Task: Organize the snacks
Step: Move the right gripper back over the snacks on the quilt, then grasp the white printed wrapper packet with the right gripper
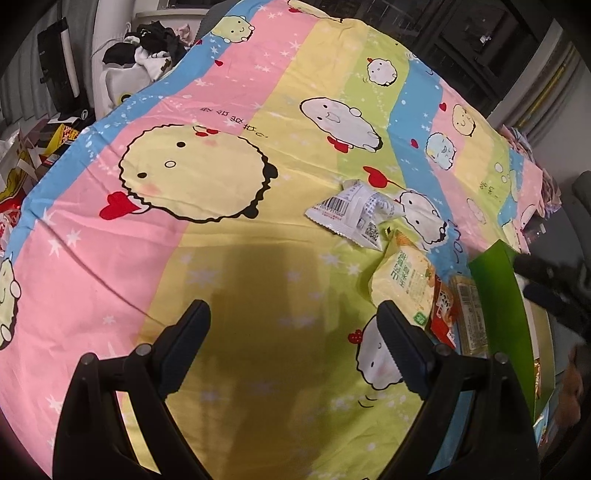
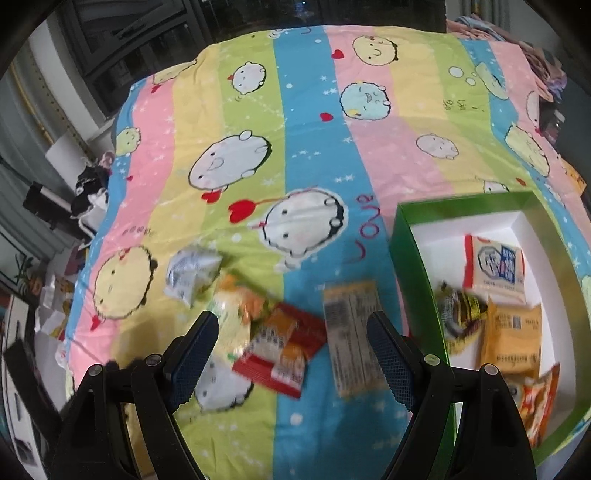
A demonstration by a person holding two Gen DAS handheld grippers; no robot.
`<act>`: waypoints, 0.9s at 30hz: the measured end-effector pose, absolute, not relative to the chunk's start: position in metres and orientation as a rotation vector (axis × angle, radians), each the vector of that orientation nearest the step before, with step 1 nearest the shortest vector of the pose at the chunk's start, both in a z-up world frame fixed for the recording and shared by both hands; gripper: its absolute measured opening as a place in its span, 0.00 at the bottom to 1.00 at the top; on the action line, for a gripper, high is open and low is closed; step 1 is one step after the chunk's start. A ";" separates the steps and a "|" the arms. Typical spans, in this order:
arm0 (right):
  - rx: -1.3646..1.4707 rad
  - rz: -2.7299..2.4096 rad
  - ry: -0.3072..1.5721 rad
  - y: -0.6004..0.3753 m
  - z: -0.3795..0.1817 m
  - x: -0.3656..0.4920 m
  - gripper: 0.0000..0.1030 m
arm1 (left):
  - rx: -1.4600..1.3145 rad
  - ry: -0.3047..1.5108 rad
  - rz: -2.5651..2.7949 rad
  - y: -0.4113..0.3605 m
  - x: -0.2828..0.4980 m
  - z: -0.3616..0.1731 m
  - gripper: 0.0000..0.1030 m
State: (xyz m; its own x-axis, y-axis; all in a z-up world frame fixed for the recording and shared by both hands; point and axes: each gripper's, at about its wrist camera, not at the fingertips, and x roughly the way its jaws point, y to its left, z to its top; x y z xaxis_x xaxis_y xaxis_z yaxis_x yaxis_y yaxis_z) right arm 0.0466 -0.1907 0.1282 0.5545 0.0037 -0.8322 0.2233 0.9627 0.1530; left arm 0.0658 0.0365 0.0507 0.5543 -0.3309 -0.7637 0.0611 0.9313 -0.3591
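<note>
Loose snack packets lie on a striped cartoon bedsheet (image 2: pixel 314 122): a white packet (image 2: pixel 192 273) (image 1: pixel 351 210), a yellow-green packet (image 2: pixel 232 314) (image 1: pixel 404 284), a red packet (image 2: pixel 284 347) (image 1: pixel 441 310) and a long tan packet (image 2: pixel 351 336) (image 1: pixel 471 317). My right gripper (image 2: pixel 291 354) hovers open over the red and tan packets, holding nothing. To their right stands a green box (image 2: pixel 417 273) (image 1: pixel 506 295) with several packets inside, among them an orange-and-white one (image 2: pixel 495 266). My left gripper (image 1: pixel 295 347) is open over bare sheet, left of the loose packets.
Dark clothes (image 1: pixel 147 44) are piled past the bed's far left edge. Boxes and papers (image 1: pixel 22 162) clutter the floor on the left. Folded fabric (image 2: pixel 546 66) lies at the bed's far right. Dark window frames (image 2: pixel 147 33) stand behind the bed.
</note>
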 end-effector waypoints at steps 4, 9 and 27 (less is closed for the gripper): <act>0.254 -0.081 1.013 -0.185 0.124 0.074 0.81 | -0.305 0.968 -0.253 0.033 0.067 0.050 0.89; 0.268 0.053 1.148 -0.155 0.095 0.116 0.81 | -0.293 0.999 -0.230 0.032 0.069 0.044 0.89; 0.014 -0.030 1.225 -0.080 0.033 0.192 0.45 | -0.337 0.996 -0.153 0.055 0.068 0.049 0.89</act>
